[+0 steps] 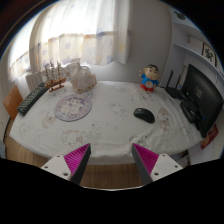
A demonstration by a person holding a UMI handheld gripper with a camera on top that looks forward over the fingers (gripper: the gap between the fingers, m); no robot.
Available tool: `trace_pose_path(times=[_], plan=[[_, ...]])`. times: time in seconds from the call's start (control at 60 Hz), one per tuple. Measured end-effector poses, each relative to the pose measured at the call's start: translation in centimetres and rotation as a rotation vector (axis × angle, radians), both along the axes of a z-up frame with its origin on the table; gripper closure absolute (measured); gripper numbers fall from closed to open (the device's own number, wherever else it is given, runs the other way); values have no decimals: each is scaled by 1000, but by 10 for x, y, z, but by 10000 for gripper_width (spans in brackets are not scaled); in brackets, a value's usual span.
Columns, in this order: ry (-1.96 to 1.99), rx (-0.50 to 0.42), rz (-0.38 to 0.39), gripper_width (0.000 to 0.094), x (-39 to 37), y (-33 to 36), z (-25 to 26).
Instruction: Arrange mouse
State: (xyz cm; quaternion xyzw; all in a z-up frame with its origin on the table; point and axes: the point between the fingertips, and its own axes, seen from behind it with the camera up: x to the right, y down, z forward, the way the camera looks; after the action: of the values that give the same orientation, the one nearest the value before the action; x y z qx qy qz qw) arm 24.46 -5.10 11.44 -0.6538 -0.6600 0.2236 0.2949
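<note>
Gripper view across a table [100, 125] covered with a pale patterned cloth. The mouse [144, 114], dark and oval, lies flat on the cloth well beyond the fingers, ahead of the right finger and slightly outside the line between the two. Its long axis runs roughly crosswise to the fingers' direction, tilted a little; which end is the front cannot be told.

The gripper [112, 158] is held low at the table's near edge. Its two fingers, each with a magenta pad [76, 157], stand wide apart, with only bare cloth between them; they hold nothing and touch nothing.

Beyond the left finger, a round decorated plate [73, 107] rests on the cloth, with a rounded pale wrapped object [82, 77] farther back. A keyboard [33, 95] lies along the table's far left side. A small figurine in red, blue and yellow [149, 77] stands upright beyond the mouse. A dark monitor [203, 98] stands to the right of the mouse, near the table's edge. Curtains [90, 35] hang behind the table.
</note>
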Motion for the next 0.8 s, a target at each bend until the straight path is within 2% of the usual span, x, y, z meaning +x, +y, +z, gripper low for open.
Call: trace_pose_path(times=[0.35,0.633,0.8], plan=[[74,26,-81,80,-28,132,-12],[101,-6,-52,82,-88,183,-54],[101,7,-22,83,-132,205,-84]])
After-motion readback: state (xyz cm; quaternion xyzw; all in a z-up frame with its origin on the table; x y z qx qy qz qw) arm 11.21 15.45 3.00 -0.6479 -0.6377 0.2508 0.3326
